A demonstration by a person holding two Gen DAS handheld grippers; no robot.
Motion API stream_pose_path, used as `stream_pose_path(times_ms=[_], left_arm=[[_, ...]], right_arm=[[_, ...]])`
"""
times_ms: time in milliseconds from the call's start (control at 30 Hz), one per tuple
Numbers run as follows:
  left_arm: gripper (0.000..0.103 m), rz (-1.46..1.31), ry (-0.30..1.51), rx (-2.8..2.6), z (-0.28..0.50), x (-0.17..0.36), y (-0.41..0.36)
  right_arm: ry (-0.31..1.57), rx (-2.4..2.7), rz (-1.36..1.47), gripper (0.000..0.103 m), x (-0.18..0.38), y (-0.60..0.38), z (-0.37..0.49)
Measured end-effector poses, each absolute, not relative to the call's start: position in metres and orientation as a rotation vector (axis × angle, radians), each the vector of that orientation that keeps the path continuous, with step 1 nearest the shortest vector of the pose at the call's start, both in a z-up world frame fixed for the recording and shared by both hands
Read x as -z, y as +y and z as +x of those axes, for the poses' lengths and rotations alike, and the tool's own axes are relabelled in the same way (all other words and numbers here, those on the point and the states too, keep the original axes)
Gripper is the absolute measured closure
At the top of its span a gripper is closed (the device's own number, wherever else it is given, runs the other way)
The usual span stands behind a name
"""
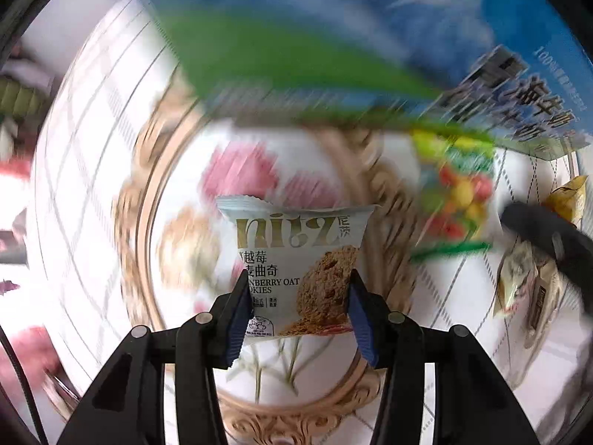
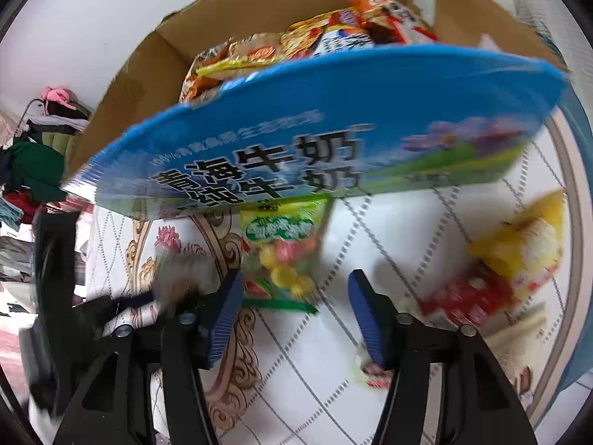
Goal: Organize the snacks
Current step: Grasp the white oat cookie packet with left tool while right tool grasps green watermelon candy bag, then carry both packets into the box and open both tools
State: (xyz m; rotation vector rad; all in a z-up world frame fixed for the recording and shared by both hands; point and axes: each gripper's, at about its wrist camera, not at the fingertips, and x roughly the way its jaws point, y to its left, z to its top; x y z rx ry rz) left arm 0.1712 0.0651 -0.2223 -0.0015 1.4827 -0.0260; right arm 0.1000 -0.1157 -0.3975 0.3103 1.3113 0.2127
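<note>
With the left claw clamped on the cranberry oat cookie packet just before the blue milk carton, and the right claw parted, empty, near the fruit candy bag, packing seems underway; lifting the packet into that carton likely follows.

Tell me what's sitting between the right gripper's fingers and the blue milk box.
In the right wrist view, a green fruit candy bag lies on the tablecloth between the right gripper and the blue milk box.

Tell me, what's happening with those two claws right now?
Left gripper clamped on cookie packet. Right gripper open, empty, near candy bag. Snack box close ahead.
</note>
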Motion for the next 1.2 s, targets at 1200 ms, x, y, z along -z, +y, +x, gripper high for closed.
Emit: stream_pose_path(times_ms=[1200], left_arm=[[0.054, -0.136, 1.606, 0.017, 0.076, 0.269, 0.061]], right_arm=[[1.501, -0.248, 0.088, 0.049, 0.478, -0.073, -0.007]])
